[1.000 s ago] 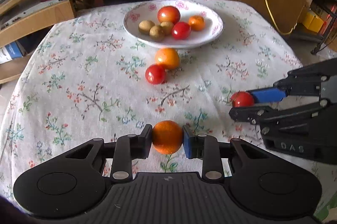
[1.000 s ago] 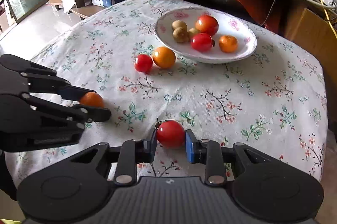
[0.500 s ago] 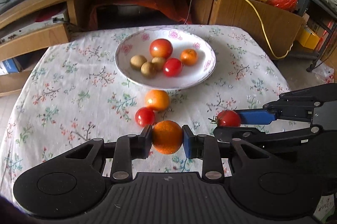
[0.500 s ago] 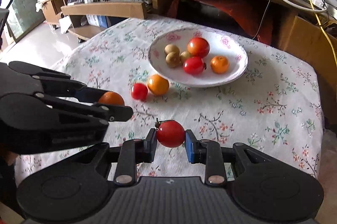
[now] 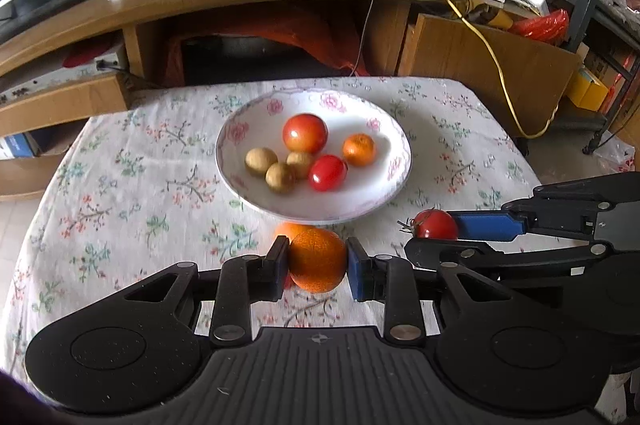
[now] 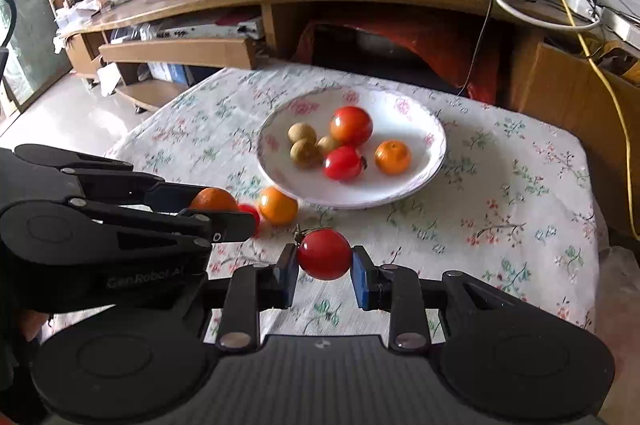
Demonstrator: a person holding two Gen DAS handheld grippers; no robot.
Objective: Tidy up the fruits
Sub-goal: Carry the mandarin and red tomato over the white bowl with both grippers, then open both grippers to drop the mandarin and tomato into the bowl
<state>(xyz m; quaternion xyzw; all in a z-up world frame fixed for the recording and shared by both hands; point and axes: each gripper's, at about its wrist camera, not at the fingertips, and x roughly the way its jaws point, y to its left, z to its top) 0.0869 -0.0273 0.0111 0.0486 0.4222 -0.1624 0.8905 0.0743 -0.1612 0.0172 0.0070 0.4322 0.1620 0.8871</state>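
We grip a round orange mandarin [image 5: 317, 260] between the left tongs [image 5: 318, 267], and a small red stemmed tomato [image 6: 325, 254] between the right tongs [image 6: 324, 271]. Both are carried clear of the floral-cloth worktop [image 5: 120, 177], short of the white flowered bowl [image 5: 394, 181] where like fruit already sits, presumably their destination. Another orange fruit [image 6: 277, 206] waits just beside the bowl.

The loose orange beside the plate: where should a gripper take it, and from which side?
Grip the loose orange across its round middle, coming from above. The plate rim sits close behind it and a small tomato at its left, so level approaches look crowded.
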